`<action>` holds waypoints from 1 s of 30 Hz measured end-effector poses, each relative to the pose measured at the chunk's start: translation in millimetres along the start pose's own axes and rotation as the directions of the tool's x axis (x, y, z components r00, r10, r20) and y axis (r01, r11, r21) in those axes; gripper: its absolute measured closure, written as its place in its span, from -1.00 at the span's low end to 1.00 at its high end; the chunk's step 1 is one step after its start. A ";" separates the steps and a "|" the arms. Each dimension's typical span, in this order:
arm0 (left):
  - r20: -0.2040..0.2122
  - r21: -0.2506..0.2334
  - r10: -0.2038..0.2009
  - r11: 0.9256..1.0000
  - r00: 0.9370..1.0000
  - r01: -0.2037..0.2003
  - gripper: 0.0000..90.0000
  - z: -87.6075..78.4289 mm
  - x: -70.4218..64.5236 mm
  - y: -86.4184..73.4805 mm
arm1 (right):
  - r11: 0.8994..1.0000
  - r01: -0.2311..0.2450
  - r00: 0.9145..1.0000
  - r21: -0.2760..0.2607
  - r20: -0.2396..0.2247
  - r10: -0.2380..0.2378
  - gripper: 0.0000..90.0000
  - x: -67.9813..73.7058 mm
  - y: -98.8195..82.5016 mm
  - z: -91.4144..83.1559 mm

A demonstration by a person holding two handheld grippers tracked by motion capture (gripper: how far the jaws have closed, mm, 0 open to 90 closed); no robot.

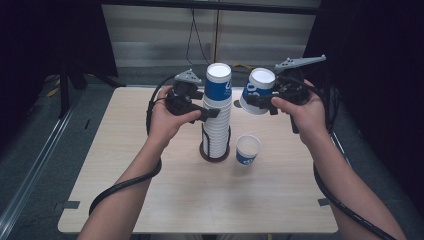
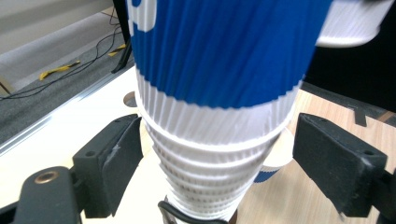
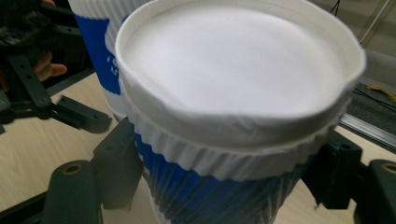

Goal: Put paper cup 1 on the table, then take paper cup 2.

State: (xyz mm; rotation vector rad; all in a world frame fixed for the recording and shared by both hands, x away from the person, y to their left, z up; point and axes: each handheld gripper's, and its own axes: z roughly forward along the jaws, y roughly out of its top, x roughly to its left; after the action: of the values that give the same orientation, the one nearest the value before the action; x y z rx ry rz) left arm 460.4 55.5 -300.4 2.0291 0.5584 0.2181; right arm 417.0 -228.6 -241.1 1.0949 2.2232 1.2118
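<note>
**Mia:** Forearms come in at the bottom, and each hand holds a claw. What is the right claw (image 1: 264, 102) doing?

**Ben:** It is pinching a paper cup (image 1: 259, 91). That cup is tipped on its side, up in the air, just to the right of the tall stack of cups (image 1: 218, 112). The black jaws press on its ribbed blue wall, a little below the white rim.

**Mia:** And the left claw (image 1: 212, 113)?

**Ben:** Its jaws are spread, one on each side of the stack (about halfway up). They stand close but do not press on it.

**Mia:** Will the cup be hard to hold?

**Ben:** It looks very light, and soft too. A hard squeeze would probably dent it. The rim already looks a bit bent in the right gripper view. The ribs should stop it from slipping. The best spot to hold seems to be the side wall near the rim, where the paper is stiffest.

**Mia:** Could the stack fall?

**Ben:** It is tall and thin, so a bump might tip it. It sits in a dark wire holder (image 1: 215, 150) at the bottom, which should help.

**Mia:** Is there room to move?

**Ben:** Yes. The desk (image 1: 150, 200) has lots of bare wood in front and on the left. One small cup (image 1: 247, 149) stands upright just right of the holder. The right desk edge is near, so that hand should stay inward.
</note>
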 end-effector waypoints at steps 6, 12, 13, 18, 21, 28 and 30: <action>0.007 0.011 0.037 0.999 0.999 -0.037 -0.65 -10.6 -3.8 -7.1 | 1.000 0.001 1.000 0.022 -0.020 -0.001 -0.47 0.6 -14.9 8.3; 0.002 0.035 0.055 0.998 0.998 -0.055 -0.65 -16.6 -7.6 -12.4 | 0.999 0.009 1.000 0.043 -0.025 -0.008 -0.48 3.4 -24.3 12.3; 0.004 0.043 0.063 0.997 0.998 -0.063 -0.65 -17.8 -9.1 -14.4 | 0.999 0.014 1.000 0.048 -0.024 -0.013 -0.48 3.9 -26.3 12.7; 0.017 0.051 0.085 0.995 0.996 -0.086 -0.65 -20.4 -13.9 -20.9 | 0.998 0.022 0.999 0.063 -0.038 -0.019 -0.48 7.8 -37.8 15.8; 0.031 0.048 0.089 0.995 0.996 -0.090 -0.65 -20.1 -18.2 -23.9 | 0.998 0.020 0.999 0.061 -0.045 -0.017 -0.48 7.6 -41.8 16.0; 0.065 0.050 0.110 0.992 0.992 -0.113 -0.65 -17.5 -28.5 -33.0 | 0.998 0.021 0.998 0.063 -0.061 -0.017 -0.48 9.9 -50.0 16.4; 0.074 0.049 0.110 0.992 0.991 -0.114 -0.65 -16.6 -30.5 -36.9 | 0.997 0.029 0.998 0.073 -0.066 -0.025 -0.48 11.7 -53.3 17.5</action>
State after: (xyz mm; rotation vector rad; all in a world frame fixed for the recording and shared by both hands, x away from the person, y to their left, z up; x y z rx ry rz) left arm 416.4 69.2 -321.5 2.1138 0.4100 0.1989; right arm 396.8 -227.4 -294.7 1.0637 2.3412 1.1787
